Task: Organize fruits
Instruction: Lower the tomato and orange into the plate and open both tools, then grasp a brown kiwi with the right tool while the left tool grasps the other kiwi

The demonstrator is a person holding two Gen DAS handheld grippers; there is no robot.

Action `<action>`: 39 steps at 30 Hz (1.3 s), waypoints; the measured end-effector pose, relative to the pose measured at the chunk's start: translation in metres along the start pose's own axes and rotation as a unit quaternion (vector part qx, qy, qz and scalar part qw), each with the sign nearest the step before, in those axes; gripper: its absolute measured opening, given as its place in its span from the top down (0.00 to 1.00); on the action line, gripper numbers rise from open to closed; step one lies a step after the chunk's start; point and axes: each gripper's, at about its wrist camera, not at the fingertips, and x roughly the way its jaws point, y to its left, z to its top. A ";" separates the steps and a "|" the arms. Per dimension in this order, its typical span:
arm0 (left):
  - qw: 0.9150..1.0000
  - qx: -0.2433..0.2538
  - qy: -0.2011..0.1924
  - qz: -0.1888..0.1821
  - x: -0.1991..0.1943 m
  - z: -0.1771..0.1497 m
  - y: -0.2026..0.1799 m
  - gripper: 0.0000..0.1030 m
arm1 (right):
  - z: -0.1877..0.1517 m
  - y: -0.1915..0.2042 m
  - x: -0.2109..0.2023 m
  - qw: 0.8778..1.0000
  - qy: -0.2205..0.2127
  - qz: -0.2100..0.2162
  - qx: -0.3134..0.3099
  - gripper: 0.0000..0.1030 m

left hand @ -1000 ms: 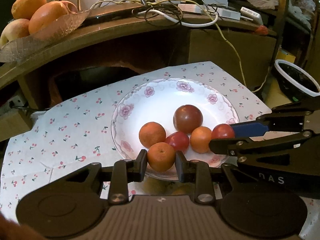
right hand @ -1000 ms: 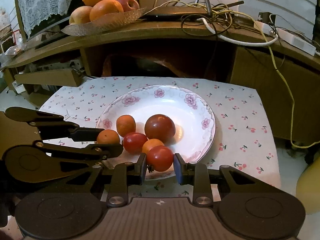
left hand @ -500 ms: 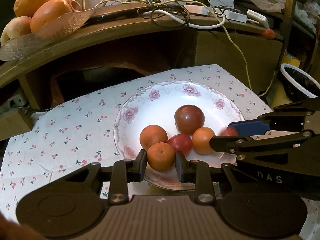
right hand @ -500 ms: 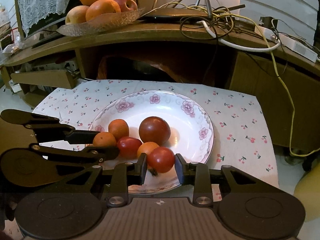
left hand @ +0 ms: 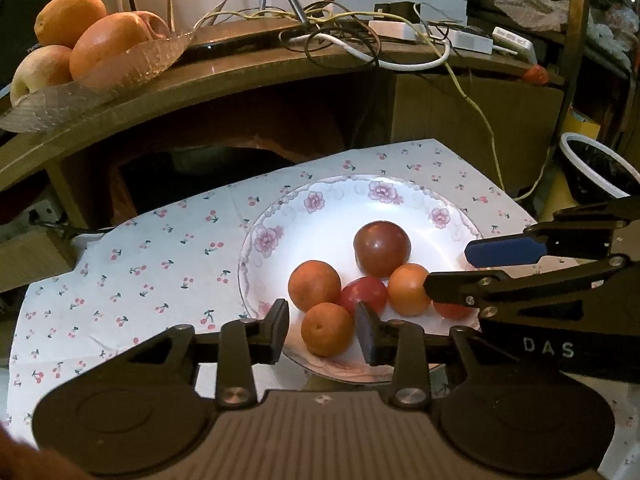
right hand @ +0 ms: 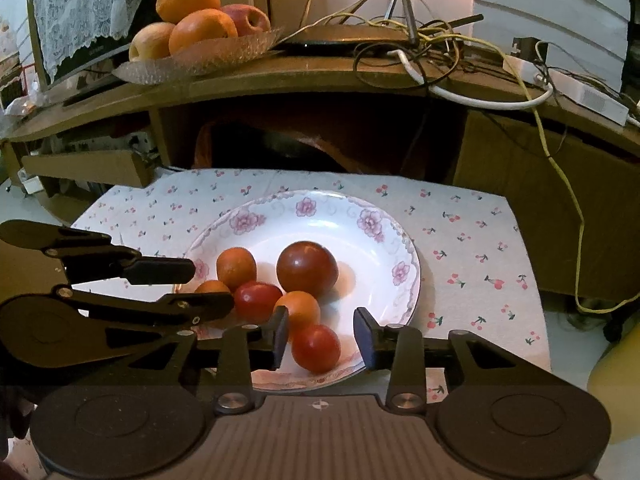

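Since the earlier frames both claws have let go: the left gripper [left hand: 322,330], which was clamped on an orange [left hand: 327,329], now has a gap on each side of it, and the right gripper [right hand: 321,336], which was clamped on a tomato [right hand: 316,348], now stands apart from it too. Both pairs of jaws are opening, each with its fruit between them but not pressed. The orange and the tomato rest at the near edge of the plate [left hand: 340,216], close to the other fruits: a second orange [left hand: 314,286], a second tomato [left hand: 364,295], a third orange [left hand: 409,289] and a big dark tomato [left hand: 382,249]. The plate stands on a cloth [left hand: 160,264] with a cherry pattern. I judge the step in hand to be the release. To do it well, the jaws should open until the pads are clear of the skin, and then each hand should go back straight along its own line, so that no finger pushes the fruit and makes it roll over the low rim. The two grippers are close, so they should not cross. The only writing I can read is "DAS" on the body of the right gripper, seen in the left view. A bowl [right hand: 200,60] with larger fruits stands on the shelf behind.
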 end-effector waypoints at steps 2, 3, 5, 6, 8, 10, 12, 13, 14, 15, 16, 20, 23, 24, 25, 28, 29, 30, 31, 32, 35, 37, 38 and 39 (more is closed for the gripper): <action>1.000 0.001 -0.003 0.001 -0.003 0.000 0.001 0.60 | 0.000 -0.001 -0.002 1.000 -0.003 -0.001 0.001 0.62; 1.000 0.001 -0.004 0.001 -0.005 0.001 0.002 0.59 | 0.000 -0.001 -0.003 1.000 -0.004 -0.002 0.002 0.62; 1.000 -0.001 -0.007 0.002 -0.009 0.001 0.004 0.59 | 0.001 -0.003 -0.005 1.000 -0.007 -0.004 0.007 0.62; 1.000 -0.002 -0.008 0.002 -0.011 0.001 0.005 0.59 | 0.001 -0.005 -0.006 1.000 -0.008 -0.004 0.011 0.62; 1.000 -0.004 -0.009 0.001 -0.016 0.000 0.009 0.59 | 0.001 -0.007 -0.010 1.000 -0.010 -0.001 0.017 0.62; 1.000 -0.002 -0.008 0.001 -0.020 -0.001 0.012 0.59 | -0.001 -0.006 -0.015 1.000 -0.011 0.006 0.017 0.62; 1.000 0.001 -0.006 -0.003 -0.025 -0.005 0.016 0.59 | -0.005 -0.002 -0.021 1.000 -0.009 0.013 0.013 0.61; 1.000 0.003 -0.004 -0.004 -0.028 -0.007 0.018 0.59 | -0.008 0.000 -0.024 1.000 -0.007 0.020 0.009 0.61; 1.000 0.004 -0.001 -0.004 -0.030 -0.010 0.021 0.59 | -0.011 0.002 -0.027 1.000 -0.005 0.026 0.005 0.61; 1.000 0.004 0.002 -0.004 -0.032 -0.013 0.023 0.59 | -0.015 0.005 -0.031 0.999 -0.002 0.033 0.001 0.61; 1.000 0.004 0.005 -0.005 -0.033 -0.015 0.024 0.59 | -0.020 0.008 -0.033 0.999 0.003 0.040 -0.001 0.61; 1.000 0.014 0.010 -0.010 -0.039 -0.021 0.027 0.59 | -0.030 0.024 -0.033 0.997 0.022 0.068 -0.013 0.61; 1.000 0.016 0.013 -0.018 -0.041 -0.025 0.030 0.59 | -0.031 0.035 -0.027 0.996 0.030 0.078 -0.021 0.61; 1.000 0.017 0.014 -0.020 -0.042 -0.026 0.031 0.59 | -0.031 0.037 -0.023 0.996 0.035 0.083 -0.020 0.61; 1.000 0.017 0.014 -0.021 -0.043 -0.027 0.033 0.59 | -0.031 0.040 -0.019 0.995 0.040 0.086 -0.019 0.61; 0.999 0.016 0.015 -0.025 -0.044 -0.028 0.036 0.59 | -0.032 0.045 -0.008 0.994 0.051 0.090 -0.017 0.61; 0.999 0.015 0.016 -0.025 -0.044 -0.029 0.037 0.59 | -0.032 0.047 -0.004 0.994 0.055 0.090 -0.016 0.61; 0.999 0.015 0.017 -0.025 -0.044 -0.030 0.039 0.59 | -0.033 0.049 -0.001 0.994 0.058 0.091 -0.016 0.61; 0.999 0.015 0.019 -0.025 -0.044 -0.031 0.039 0.59 | -0.033 0.051 0.002 0.994 0.058 0.091 -0.018 0.61; 0.999 0.015 0.020 -0.026 -0.043 -0.032 0.040 0.59 | -0.032 0.053 0.005 0.994 0.059 0.090 -0.020 0.61; 0.999 0.014 0.021 -0.030 -0.043 -0.033 0.041 0.59 | -0.031 0.058 0.012 0.993 0.066 0.089 -0.027 0.61; 0.999 0.011 0.023 -0.035 -0.042 -0.033 0.041 0.59 | -0.031 0.060 0.014 0.994 0.069 0.083 -0.030 0.70; 0.999 0.011 0.025 -0.038 -0.041 -0.033 0.041 0.59 | -0.031 0.060 0.014 0.994 0.071 0.081 -0.033 0.71; 0.999 0.014 0.027 -0.043 -0.039 -0.034 0.039 0.59 | -0.031 0.060 0.013 0.993 0.073 0.081 -0.033 0.71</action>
